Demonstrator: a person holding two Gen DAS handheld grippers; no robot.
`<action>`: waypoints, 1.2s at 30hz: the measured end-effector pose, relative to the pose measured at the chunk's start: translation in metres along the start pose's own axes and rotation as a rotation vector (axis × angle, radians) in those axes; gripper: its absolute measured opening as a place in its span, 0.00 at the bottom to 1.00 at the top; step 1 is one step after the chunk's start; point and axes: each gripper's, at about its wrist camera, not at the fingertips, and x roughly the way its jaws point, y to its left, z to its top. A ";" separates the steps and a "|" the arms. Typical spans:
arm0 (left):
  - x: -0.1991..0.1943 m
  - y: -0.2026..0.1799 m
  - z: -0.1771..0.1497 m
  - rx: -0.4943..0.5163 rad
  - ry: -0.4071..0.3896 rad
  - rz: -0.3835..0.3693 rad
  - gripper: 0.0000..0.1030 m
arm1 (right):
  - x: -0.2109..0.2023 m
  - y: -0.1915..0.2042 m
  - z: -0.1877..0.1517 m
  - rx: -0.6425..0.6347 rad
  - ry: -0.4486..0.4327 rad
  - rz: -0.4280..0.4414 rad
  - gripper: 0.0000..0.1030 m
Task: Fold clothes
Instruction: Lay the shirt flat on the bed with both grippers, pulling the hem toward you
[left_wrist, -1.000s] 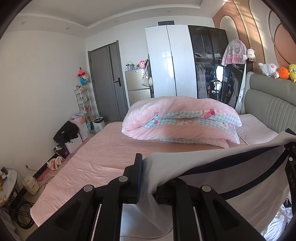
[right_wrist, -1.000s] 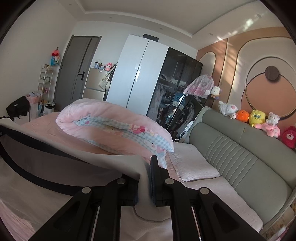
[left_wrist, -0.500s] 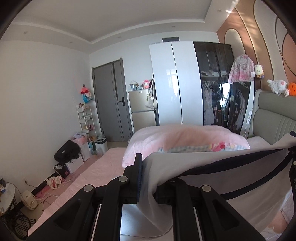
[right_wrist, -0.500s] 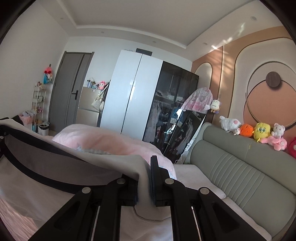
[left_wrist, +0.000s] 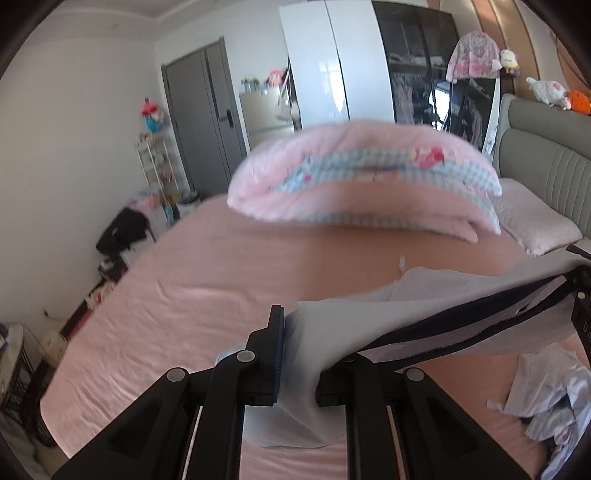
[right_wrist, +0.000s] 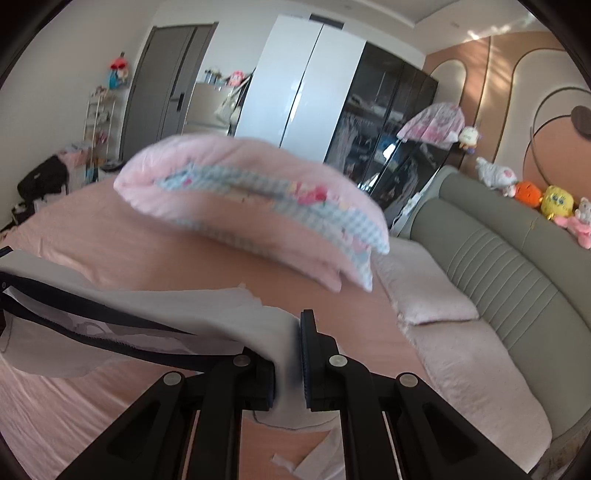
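Early in the fold. White garment (left_wrist: 424, 306) with dark trim slung between both grippers above the pink bed (left_wrist: 207, 280), not yet laid flat, no crease made. Left gripper (left_wrist: 297, 363) jaws pinching one edge at 6 o'clock; right gripper (right_wrist: 288, 360) jaws pressed tight on the other edge. More crumpled clothes (left_wrist: 550, 402) waiting at 4 o'clock in left view. Folded pink quilt (left_wrist: 365, 177) at 12 o'clock. Compared with a second ago: both views tipped lower, more bed showing, less ceiling, garment sagging closer to the sheet. Left to do: spreading, folding, stacking.

Pink bed (left_wrist: 192, 295) under folded quilt (left_wrist: 362, 177)
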 end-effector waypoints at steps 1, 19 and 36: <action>0.007 -0.003 -0.016 0.001 0.038 -0.005 0.11 | 0.006 0.005 -0.018 -0.007 0.038 0.008 0.05; -0.007 -0.029 -0.128 0.121 0.161 -0.016 0.11 | 0.006 0.015 -0.146 0.034 0.271 0.044 0.06; -0.025 -0.027 -0.192 0.135 0.263 -0.031 0.12 | -0.014 0.021 -0.204 0.032 0.373 0.076 0.06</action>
